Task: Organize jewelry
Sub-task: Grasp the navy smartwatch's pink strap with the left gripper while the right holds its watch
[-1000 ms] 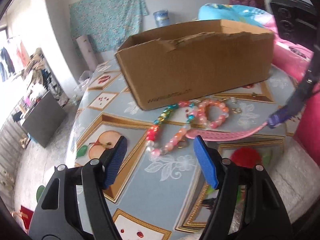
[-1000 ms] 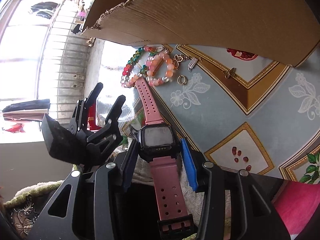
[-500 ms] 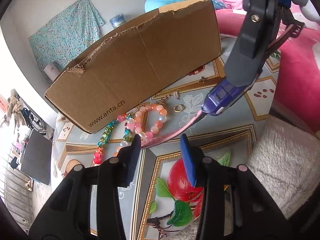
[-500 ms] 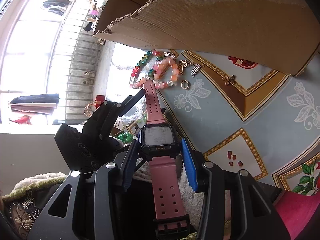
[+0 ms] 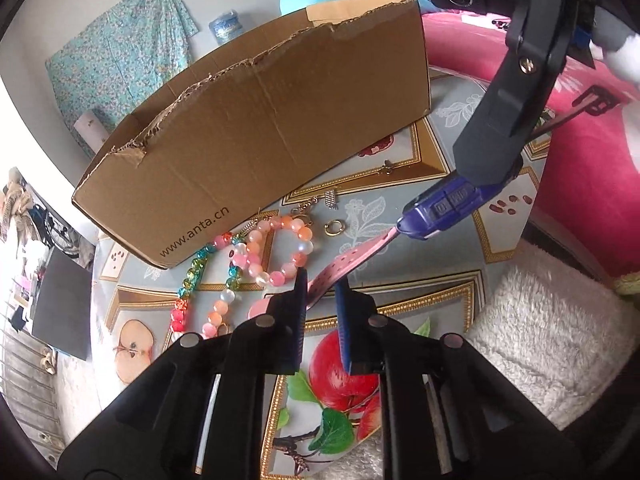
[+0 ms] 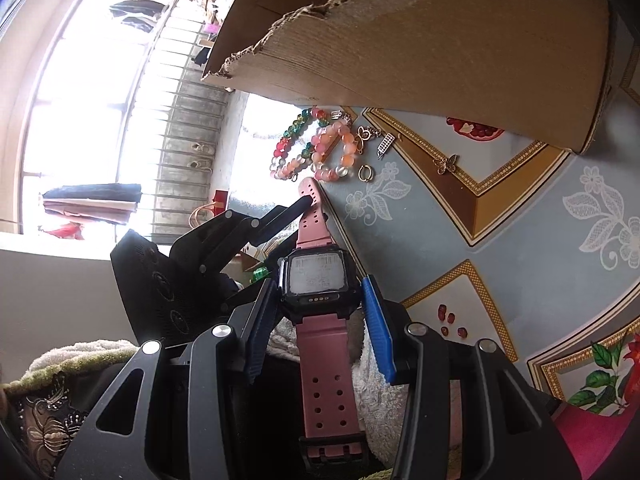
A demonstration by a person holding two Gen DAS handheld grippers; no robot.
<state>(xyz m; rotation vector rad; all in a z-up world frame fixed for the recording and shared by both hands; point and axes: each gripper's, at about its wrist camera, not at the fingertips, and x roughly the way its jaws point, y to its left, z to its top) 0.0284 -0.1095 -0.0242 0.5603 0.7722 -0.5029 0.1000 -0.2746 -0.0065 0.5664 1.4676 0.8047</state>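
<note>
My right gripper [image 6: 320,312] is shut on the black case of a pink-strapped digital watch [image 6: 314,276] and holds it above the table edge. In the left wrist view the watch strap [image 5: 348,258] runs from the right gripper's fingers [image 5: 440,204] down between my left gripper's [image 5: 320,308] pads, which are closed on the strap's free end. Bead bracelets [image 5: 276,248] [image 6: 320,152] lie on the table beside an open cardboard box [image 5: 256,136] [image 6: 420,40]. A gold ring [image 5: 333,227] [image 6: 365,172] and small charms [image 5: 330,199] lie near them.
The table [image 5: 400,216] carries a patterned fruit cloth. A butterfly charm [image 6: 446,164] lies by the box. A white fluffy cushion [image 5: 552,320] and pink bedding [image 5: 592,184] lie to the right. A window with bars [image 6: 120,120] is behind.
My left gripper moved in toward the watch and its jaws narrowed onto the free end of the pink strap. The right gripper kept holding the watch case.
</note>
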